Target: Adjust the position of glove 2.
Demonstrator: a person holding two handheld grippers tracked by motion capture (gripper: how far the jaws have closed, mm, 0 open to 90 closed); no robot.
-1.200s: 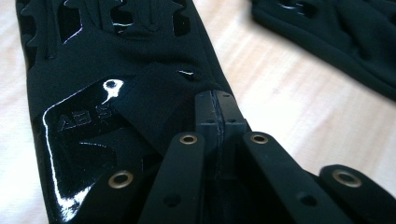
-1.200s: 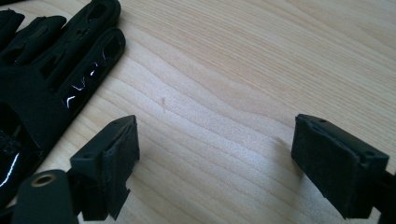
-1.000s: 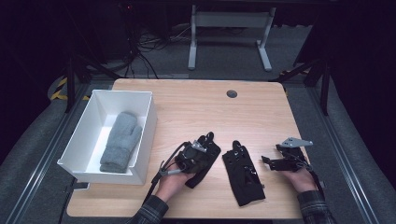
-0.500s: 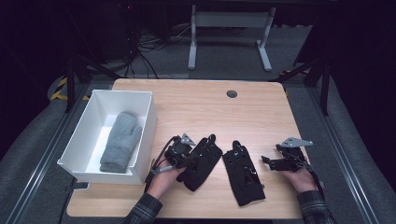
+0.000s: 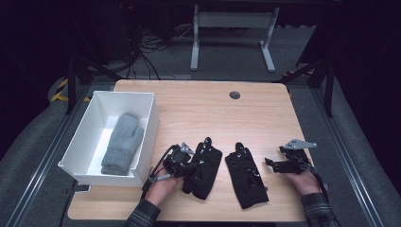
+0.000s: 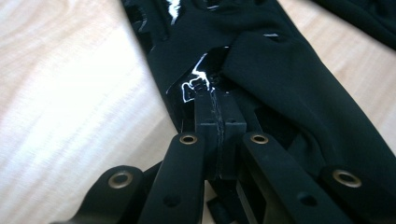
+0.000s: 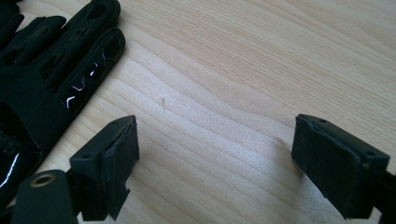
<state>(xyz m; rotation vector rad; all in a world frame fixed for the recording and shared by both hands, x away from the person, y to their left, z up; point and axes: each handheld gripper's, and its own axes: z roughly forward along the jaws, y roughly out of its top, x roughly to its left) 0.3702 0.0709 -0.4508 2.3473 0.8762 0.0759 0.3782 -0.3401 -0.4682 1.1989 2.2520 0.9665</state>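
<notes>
The left hand-held gripper point(image 6: 217, 105) pinches the left black glove point(image 5: 203, 166) near the tabletop's point(image 5: 198, 113) near edge. The right hand-held gripper point(image 7: 217, 163) gapes wide just right of the right glove point(image 5: 247, 174).

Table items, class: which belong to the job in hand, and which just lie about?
In the job: left black glove, pinched by the left gripper; probably its mate, the right black glove; white bin.
Lying about: grey mitten in the bin; open right gripper.

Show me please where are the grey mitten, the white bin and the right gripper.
grey mitten point(image 5: 122, 143): high view, middle of its palm.
white bin point(image 5: 150, 124): high view, its right wall.
right gripper point(image 5: 274, 163): high view, midway between its fingertips.
</notes>
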